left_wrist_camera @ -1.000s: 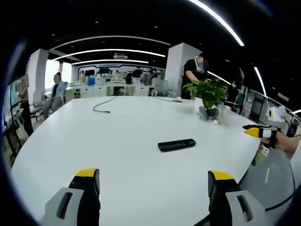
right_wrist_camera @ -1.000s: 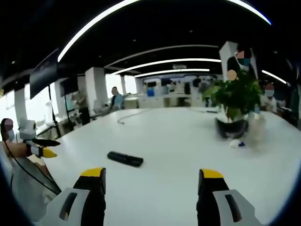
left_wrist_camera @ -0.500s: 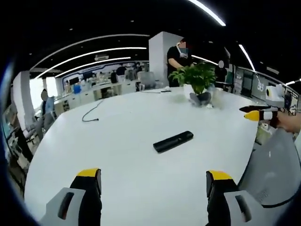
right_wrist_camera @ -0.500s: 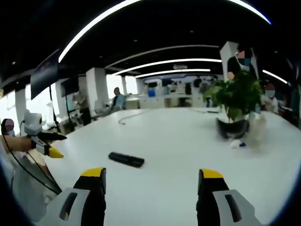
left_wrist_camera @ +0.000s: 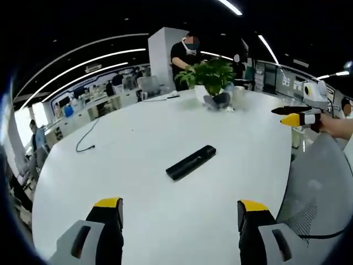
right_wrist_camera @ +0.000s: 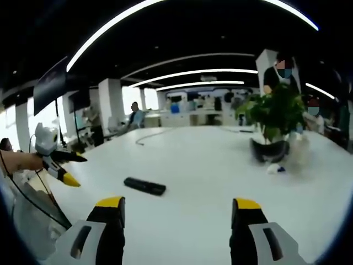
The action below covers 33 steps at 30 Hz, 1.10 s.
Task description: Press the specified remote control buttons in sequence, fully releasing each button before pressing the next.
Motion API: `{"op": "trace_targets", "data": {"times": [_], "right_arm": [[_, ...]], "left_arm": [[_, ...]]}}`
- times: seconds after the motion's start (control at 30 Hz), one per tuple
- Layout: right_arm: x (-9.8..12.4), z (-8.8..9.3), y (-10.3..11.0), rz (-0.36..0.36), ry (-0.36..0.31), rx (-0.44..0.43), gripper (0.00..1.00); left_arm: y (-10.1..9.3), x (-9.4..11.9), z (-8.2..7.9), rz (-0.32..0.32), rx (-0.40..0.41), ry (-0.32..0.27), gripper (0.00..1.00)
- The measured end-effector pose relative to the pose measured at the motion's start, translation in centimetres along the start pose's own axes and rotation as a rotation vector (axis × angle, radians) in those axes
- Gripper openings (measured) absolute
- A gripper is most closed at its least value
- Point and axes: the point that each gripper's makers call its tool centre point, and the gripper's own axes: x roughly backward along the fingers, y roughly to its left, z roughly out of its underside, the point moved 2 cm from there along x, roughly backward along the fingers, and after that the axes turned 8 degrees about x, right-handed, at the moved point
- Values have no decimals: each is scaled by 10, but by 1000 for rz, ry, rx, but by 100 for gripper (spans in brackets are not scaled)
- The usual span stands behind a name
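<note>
A black remote control (left_wrist_camera: 191,162) lies flat on the white table (left_wrist_camera: 138,132), ahead of my left gripper (left_wrist_camera: 179,212), which is open with nothing between its yellow-tipped jaws. In the right gripper view the same remote control (right_wrist_camera: 144,186) lies ahead and to the left of my right gripper (right_wrist_camera: 177,212), also open and empty. The right gripper (left_wrist_camera: 295,116) enters the left gripper view at the right edge, held above the table edge. The left gripper (right_wrist_camera: 60,165) enters the right gripper view at the left, jaws apart, held by a hand.
A potted plant (left_wrist_camera: 210,77) stands at the far side of the table, potted plant (right_wrist_camera: 273,118) with a small white item beside it. A black cable (left_wrist_camera: 88,138) lies on the far left. A grey chair back (left_wrist_camera: 314,187) stands at the table's edge. People stand and sit beyond.
The left gripper view has swung and tilted, so the remote and plant sit further left and nearer. In the right gripper view the left gripper has risen and its jaws point further down.
</note>
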Motion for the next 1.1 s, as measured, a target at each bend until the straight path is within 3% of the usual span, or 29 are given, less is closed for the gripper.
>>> {"op": "trace_targets", "data": {"times": [0.23,0.67,1.1], "right_arm": [[0,0,-1,5,0,0,77],[0,2,-4,12,3,-5,75],[1,1,-5,22,-5,-24,75]], "left_arm": [[0,-13,1,39,-13,41,84],[2,-40,-15,135,16,80,78],[-5,-63,-19,171,-47,136,76]]}}
